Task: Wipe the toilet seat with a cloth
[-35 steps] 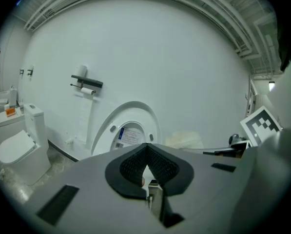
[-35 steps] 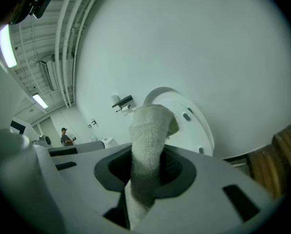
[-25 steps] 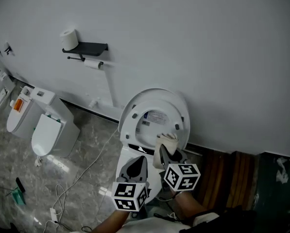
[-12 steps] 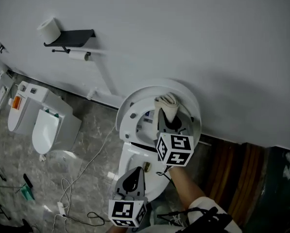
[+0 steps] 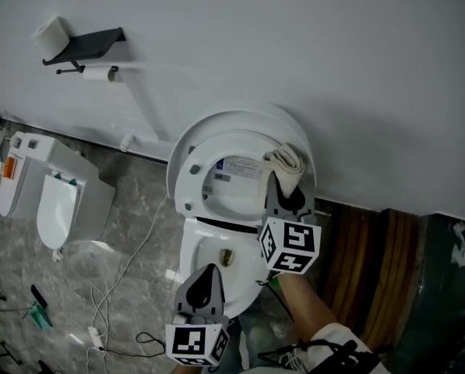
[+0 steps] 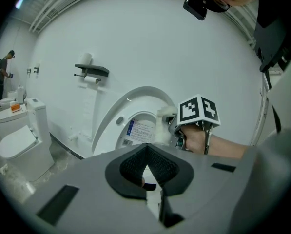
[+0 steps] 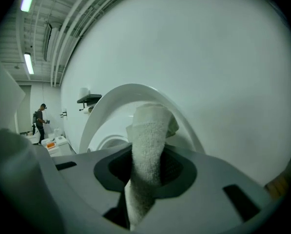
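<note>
my right gripper (image 5: 286, 199) has its jaws closed on the cloth (image 5: 285, 164), a pale towel folded into a thick roll that stands up out of the jaws. the top of the cloth lies against the upper right part of the raised toilet seat (image 5: 187, 179), close to the white wall (image 5: 333, 68). the seat and its lid stand upright against this wall, and a printed label shows inside the ring. my left gripper (image 5: 203, 277) hangs lower, in front of the open bowl (image 5: 209, 249), well apart from the cloth. its jaws are closed together with nothing between them. on the wall to the left there is a dark shelf (image 5: 88, 44) with paper rolls, and a second toilet (image 5: 49, 201) stands on the floor below it.
</note>
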The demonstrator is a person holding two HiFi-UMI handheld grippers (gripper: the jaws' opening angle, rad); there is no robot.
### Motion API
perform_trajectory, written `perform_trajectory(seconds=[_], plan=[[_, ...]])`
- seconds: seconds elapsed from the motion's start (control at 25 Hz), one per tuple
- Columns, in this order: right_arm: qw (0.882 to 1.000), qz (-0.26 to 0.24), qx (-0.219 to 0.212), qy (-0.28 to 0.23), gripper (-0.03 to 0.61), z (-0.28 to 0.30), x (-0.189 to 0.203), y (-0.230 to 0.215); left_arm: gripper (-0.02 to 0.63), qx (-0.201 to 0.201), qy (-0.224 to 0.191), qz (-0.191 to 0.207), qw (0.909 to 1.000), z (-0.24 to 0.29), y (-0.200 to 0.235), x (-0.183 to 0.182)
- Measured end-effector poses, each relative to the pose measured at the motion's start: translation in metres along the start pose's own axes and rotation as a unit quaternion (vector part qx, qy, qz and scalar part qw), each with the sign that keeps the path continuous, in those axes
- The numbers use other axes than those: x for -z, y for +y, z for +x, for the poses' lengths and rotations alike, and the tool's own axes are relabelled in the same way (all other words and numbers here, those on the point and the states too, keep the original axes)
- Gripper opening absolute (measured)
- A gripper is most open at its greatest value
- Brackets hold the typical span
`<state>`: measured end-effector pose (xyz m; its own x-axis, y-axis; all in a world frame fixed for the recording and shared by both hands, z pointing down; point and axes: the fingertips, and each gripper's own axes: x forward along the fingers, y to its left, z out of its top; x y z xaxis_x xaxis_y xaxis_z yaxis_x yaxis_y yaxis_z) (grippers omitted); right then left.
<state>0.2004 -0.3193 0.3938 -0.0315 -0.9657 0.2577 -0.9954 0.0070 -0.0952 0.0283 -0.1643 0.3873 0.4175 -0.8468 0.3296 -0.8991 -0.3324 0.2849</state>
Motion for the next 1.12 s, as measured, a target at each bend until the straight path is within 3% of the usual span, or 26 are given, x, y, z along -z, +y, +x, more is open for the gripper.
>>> perform_trajectory(seconds=[0.44, 0.68, 1.12], plan=[[0.996, 0.072, 0.057, -0.007, 0.089, -0.039, 0.089, -0.045, 0.0, 0.009, 0.036, -0.036, 0.9986, -0.008, 0.009, 0.095], [0.995, 0.066, 0.074, -0.002, 0.089, -0.042, 0.131, -0.063, 0.0, 0.007, 0.065, -0.032, 0.9973, -0.017, 0.015, 0.141], [0.996, 0.049, 0.073, 0.022, 0.089, -0.071, 0.215, -0.068, 0.001, 0.002, 0.069, -0.051, 0.9963, -0.017, 0.036, 0.184]])
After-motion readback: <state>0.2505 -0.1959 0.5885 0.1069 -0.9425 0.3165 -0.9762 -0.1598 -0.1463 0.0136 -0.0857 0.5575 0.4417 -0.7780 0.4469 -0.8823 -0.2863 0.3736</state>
